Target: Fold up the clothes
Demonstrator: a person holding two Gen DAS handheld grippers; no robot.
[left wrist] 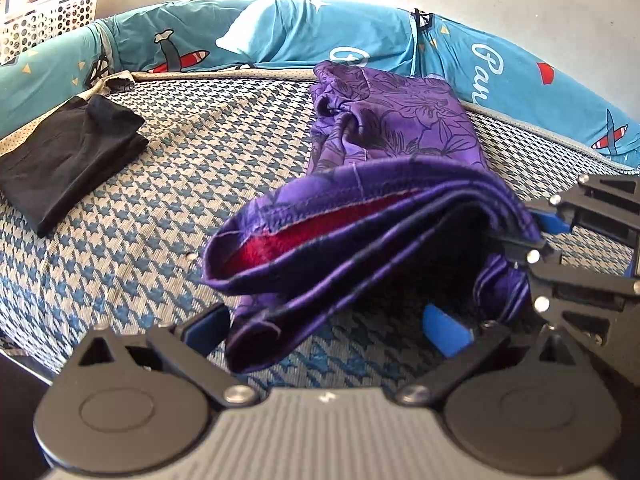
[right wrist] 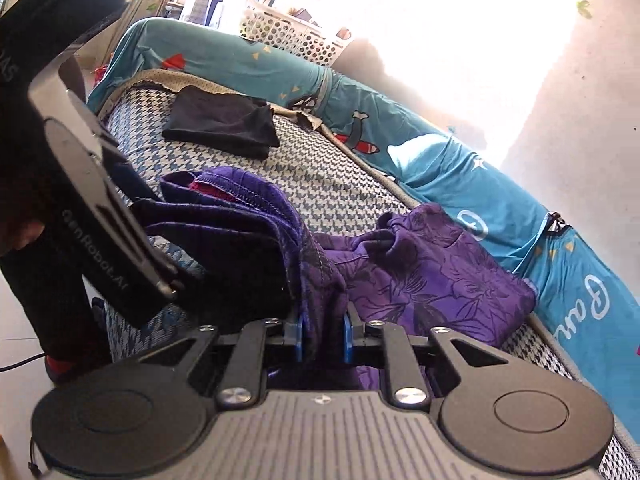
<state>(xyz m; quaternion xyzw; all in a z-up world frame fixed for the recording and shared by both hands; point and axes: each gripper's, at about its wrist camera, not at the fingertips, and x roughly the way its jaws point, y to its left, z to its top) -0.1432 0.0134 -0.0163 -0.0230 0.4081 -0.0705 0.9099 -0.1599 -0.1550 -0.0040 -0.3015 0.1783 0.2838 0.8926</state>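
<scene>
**Right wrist view: claw pinches the folded purple garment**

Right wrist view puts the right gripper (right wrist: 323, 338) at the near edge of the bed, its blue pads (right wrist: 299, 336) drawn close together with a bunched fold of the purple garment (right wrist: 420, 280) pressed between them. The cloth rises out of the pinch in several stacked layers, a red lining (right wrist: 208, 190) showing at the far left end of the stack. The rest of the garment, printed with dark flowers, lies flat on the houndstooth mattress (right wrist: 320, 176) just right of the claw.

In the left wrist view, the left gripper (left wrist: 332, 326) has its jaws spread wide. The lifted fold hangs between and above its blue fingers (left wrist: 444, 330); whether the left-hand finger touches the cloth I cannot tell. The right gripper enters at the right edge of this view, clamped on the layered edge.

A folded black garment (left wrist: 68, 160) lies well apart at the far left of the mattress. A teal sheet (left wrist: 280, 36) with aeroplane prints runs along the far side, and a white perforated basket (left wrist: 48, 12) stands beyond it, cut off by the frame. The window glare washes out the wall behind. The hands holding both grippers are out of sight.
</scene>
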